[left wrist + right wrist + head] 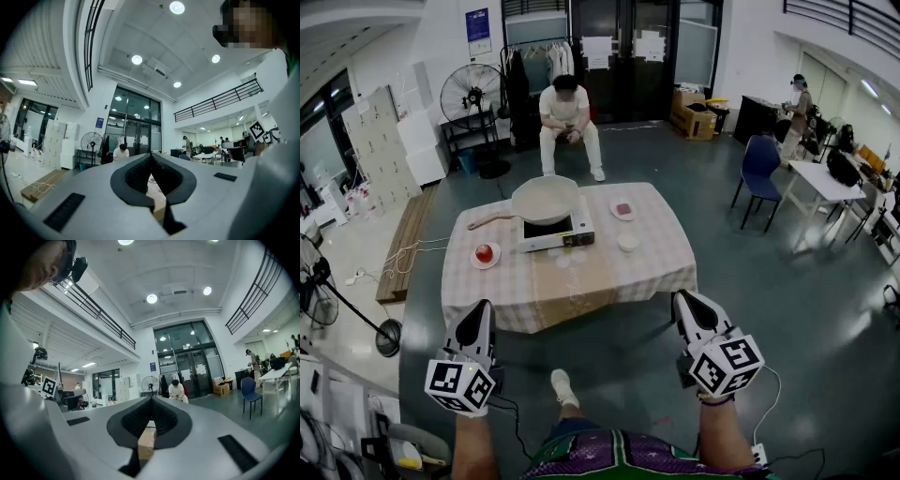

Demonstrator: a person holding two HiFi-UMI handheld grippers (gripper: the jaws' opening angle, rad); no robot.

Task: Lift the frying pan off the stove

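A pale frying pan (544, 199) with a wooden handle (487, 221) pointing left sits on a white portable stove (555, 234), on a low table covered with a checked cloth (656, 267). Both grippers hover well short of the table's near edge, over the floor. My left gripper (481, 309) is shut with nothing in it; in its own view the left gripper (151, 154) has its jaws meeting at the tips. My right gripper (682, 300) is likewise shut and empty, and in the right gripper view the right gripper (151, 398) shows pads touching. The pan is hidden behind the jaws in both gripper views.
A tomato on a small plate (485, 254) lies left of the stove; a plate with a red piece (622, 209) and a small white dish (627, 242) lie to its right. A person (567, 117) sits behind the table. A blue chair (759, 169) stands at the right, a light stand (356, 309) at the left.
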